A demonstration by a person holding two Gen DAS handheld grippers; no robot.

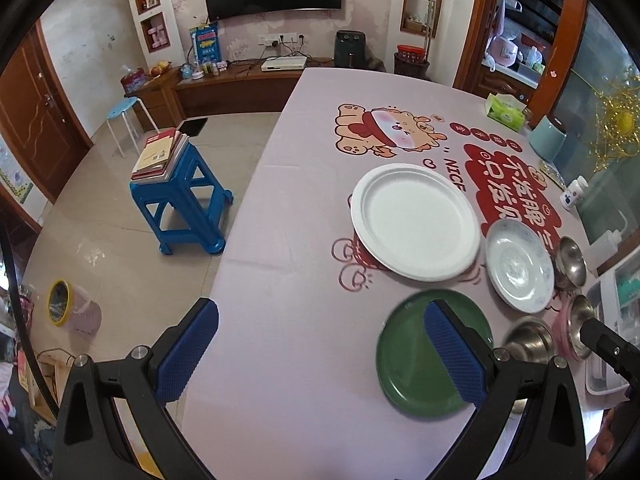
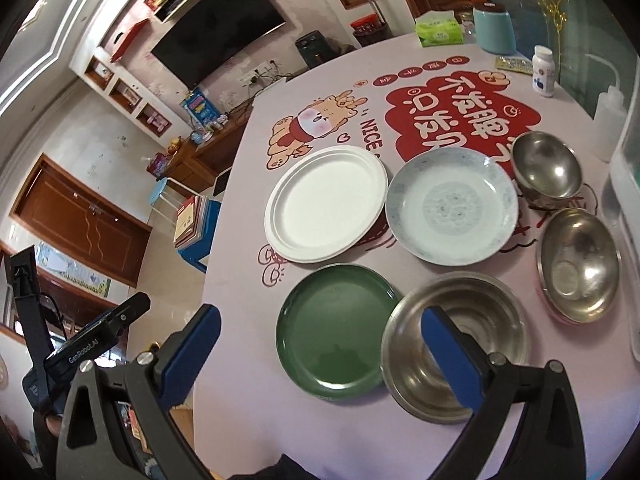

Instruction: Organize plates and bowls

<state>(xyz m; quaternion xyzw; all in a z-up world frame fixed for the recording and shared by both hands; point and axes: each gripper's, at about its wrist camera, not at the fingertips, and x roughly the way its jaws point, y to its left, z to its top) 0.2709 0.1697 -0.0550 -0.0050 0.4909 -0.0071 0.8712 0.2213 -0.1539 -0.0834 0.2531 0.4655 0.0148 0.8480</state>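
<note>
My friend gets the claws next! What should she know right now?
Left claw: open, empty, hanging above the round dark green plate.
Right claw: open, empty, above the wide shallow steel bowl.
On the pink tablecloth: big white plate, pale blue patterned plate, two deeper steel bowls, the nearer one on something pink.
Done: nothing stacked yet.
Left: stack the plates together and the bowls together.

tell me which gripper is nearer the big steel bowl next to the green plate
Right. The right gripper hovers open with one finger over the big steel bowl; the left gripper hovers open over the green plate, the bowl off to its right.
</note>
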